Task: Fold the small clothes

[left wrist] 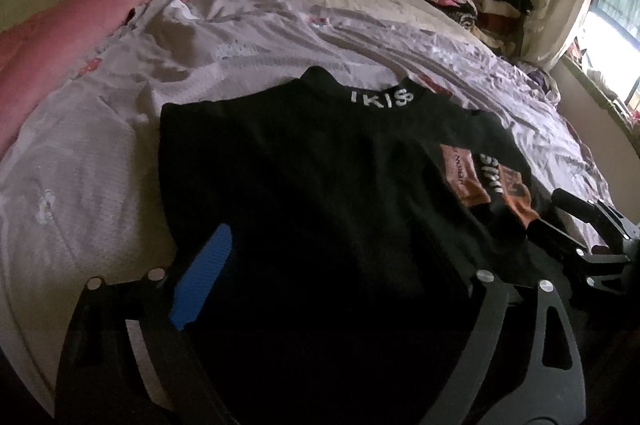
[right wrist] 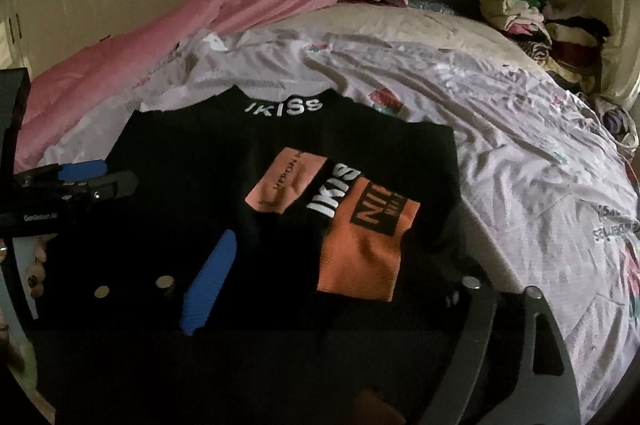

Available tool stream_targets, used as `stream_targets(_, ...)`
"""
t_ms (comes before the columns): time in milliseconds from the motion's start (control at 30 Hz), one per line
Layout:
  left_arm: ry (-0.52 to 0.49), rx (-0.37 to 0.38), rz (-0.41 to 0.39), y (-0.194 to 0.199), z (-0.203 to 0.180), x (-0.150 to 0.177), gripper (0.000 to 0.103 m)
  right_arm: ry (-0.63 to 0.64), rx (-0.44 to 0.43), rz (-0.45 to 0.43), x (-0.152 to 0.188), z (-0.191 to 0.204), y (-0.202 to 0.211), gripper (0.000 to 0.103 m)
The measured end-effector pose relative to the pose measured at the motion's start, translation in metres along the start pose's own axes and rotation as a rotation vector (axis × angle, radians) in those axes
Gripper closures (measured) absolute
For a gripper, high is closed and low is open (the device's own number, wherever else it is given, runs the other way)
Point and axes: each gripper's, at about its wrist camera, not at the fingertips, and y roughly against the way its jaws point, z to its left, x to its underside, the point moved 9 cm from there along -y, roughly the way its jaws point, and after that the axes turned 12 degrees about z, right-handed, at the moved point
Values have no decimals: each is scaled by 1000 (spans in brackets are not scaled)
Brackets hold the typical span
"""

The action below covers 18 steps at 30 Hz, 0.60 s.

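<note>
left gripper (left wrist: 320, 265) low over the one black shirt (left wrist: 304, 161), jaws wide, right gripper (right wrist: 332, 281) low alongside, jaws wide too, two orange patches (right wrist: 360, 245), one bed (left wrist: 100, 153)

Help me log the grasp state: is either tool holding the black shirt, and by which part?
Nothing looks held. The left tool and right tool both stand open over the near hem of the black shirt, which lies flat on the bed.

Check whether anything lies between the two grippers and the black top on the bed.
Nothing visible does. Both the left gripper and right gripper are directly over the black top, open, with only its fabric beneath them.
</note>
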Motion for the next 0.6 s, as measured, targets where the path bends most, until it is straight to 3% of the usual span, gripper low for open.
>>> stream_targets(200, -2, -1, -25, 7, -1, -3, 10, -23, 9, -34, -2, -6, 11, 7)
stream_targets(600, -9, 7, -52, 16, -4, -4, 10, -55, 23, -75, -3, -17, 25, 5)
